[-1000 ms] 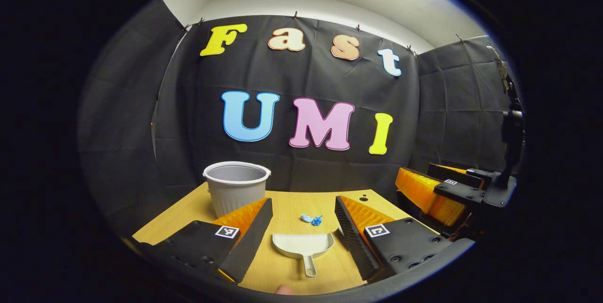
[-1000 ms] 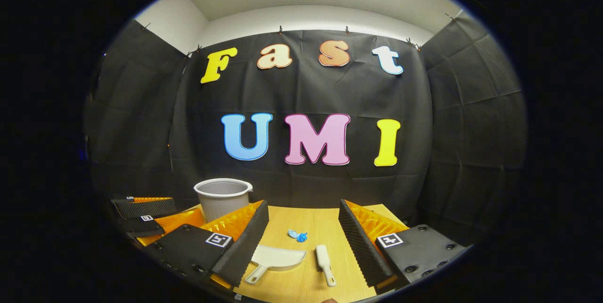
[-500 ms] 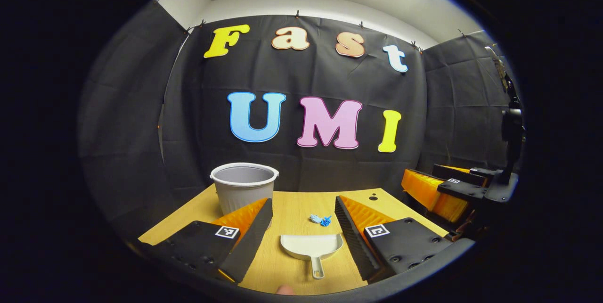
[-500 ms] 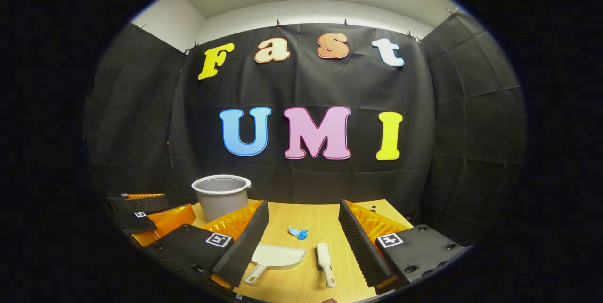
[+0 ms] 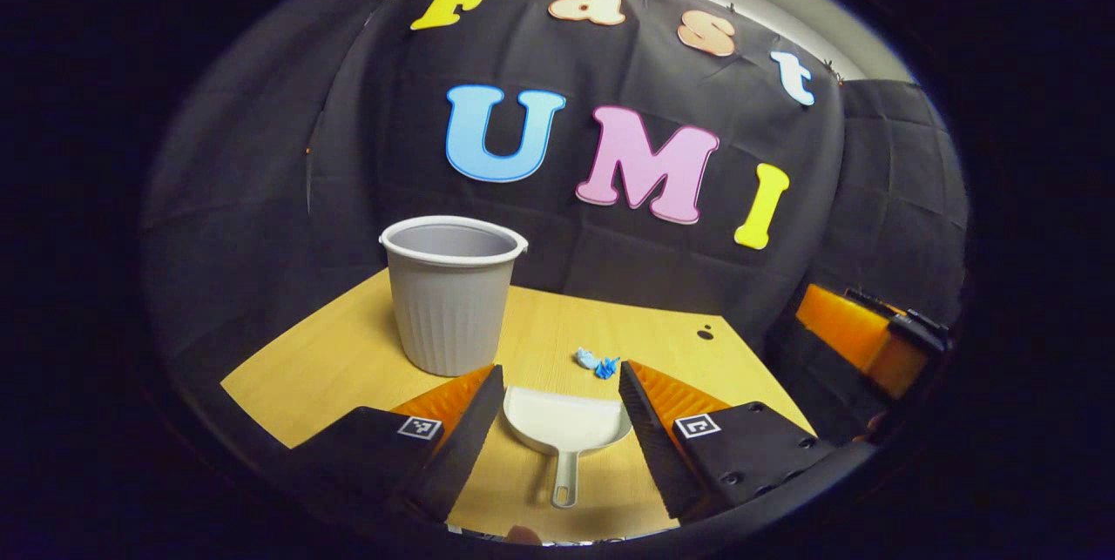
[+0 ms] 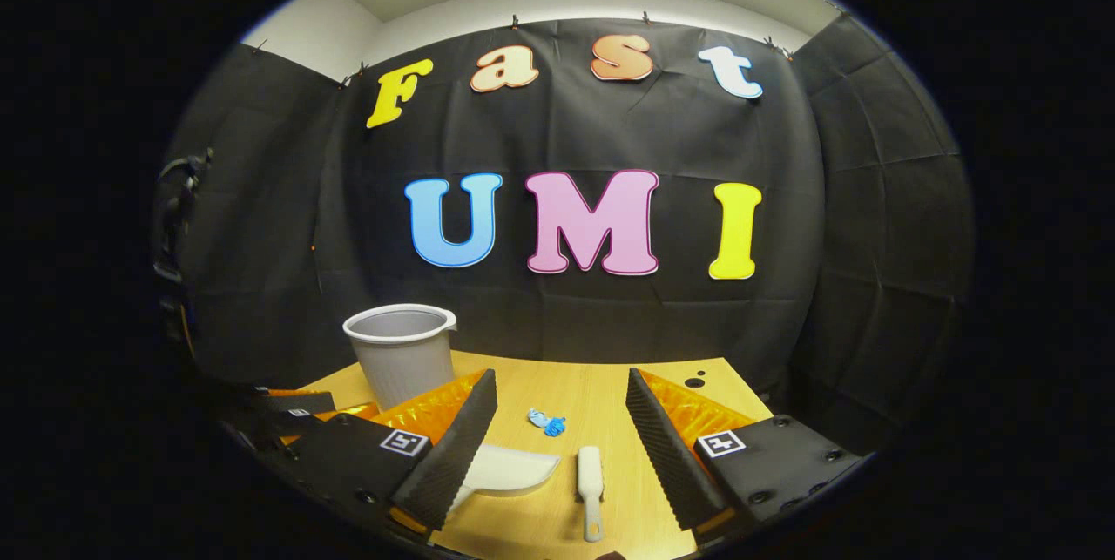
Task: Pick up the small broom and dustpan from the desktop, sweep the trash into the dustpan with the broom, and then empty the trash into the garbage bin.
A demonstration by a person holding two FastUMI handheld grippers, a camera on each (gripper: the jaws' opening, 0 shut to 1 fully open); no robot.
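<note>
A white dustpan (image 5: pixel 566 425) lies on the wooden desk (image 5: pixel 331 360), handle toward me, between the fingers of my open left gripper (image 5: pixel 557 386), which hovers just over it. Small blue trash scraps (image 5: pixel 597 362) lie just beyond the pan. The grey garbage bin (image 5: pixel 451 292) stands at the left rear. In the right gripper view, a small white broom (image 6: pixel 590 480) lies on the desk between the spread fingers of my open right gripper (image 6: pixel 562 390), with the dustpan (image 6: pixel 510 468) to its left, the blue trash scraps (image 6: pixel 546 422) further back and the garbage bin (image 6: pixel 401 354) at the back left.
The desk's right edge has a small dark hole (image 5: pixel 705 333). The right gripper (image 5: pixel 871 333) shows off the desk's right side in the left gripper view. The left gripper (image 6: pixel 296 408) sits low at the left in the right gripper view. Black cloth walls close the booth.
My left gripper has moved forward and tipped down toward the dustpan; the bin looms larger. My right gripper has edged forward, and the broom now sits more centred between its fingers.
</note>
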